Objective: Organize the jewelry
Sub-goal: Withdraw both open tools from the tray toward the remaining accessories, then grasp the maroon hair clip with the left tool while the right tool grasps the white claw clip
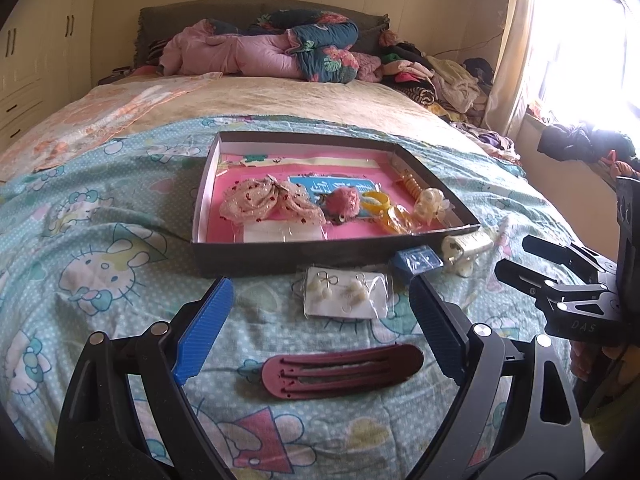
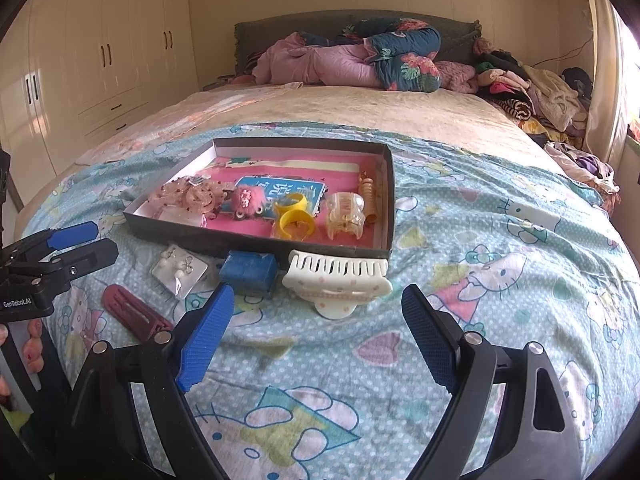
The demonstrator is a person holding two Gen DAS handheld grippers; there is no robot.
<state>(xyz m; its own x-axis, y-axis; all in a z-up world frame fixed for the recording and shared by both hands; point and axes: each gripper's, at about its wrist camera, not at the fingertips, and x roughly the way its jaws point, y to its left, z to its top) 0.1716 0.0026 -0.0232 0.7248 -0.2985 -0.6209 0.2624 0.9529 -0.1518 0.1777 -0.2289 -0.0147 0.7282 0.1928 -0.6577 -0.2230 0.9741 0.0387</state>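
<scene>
A shallow dark box [image 1: 280, 254] [image 2: 256, 244] with a pink floor lies on the bed and holds hair clips, yellow rings and a pink pompom. In front of it lie an earring card [image 1: 346, 292] [image 2: 180, 270], a maroon hair clip [image 1: 340, 370] [image 2: 134, 314], a small blue box [image 1: 416, 262] [image 2: 250, 272] and a white claw clip [image 2: 338, 280] [image 1: 466, 248]. My left gripper [image 1: 320, 304] is open and empty, above the earring card and maroon clip. My right gripper [image 2: 318, 310] is open and empty, just short of the white claw clip.
The bed has a Hello Kitty sheet [image 2: 500, 280]. Folded quilts [image 1: 280, 46] and a clothes pile [image 1: 432, 76] lie at the headboard. Wardrobes [image 2: 100, 40] stand at the left, a bright window [image 1: 580, 40] at the right.
</scene>
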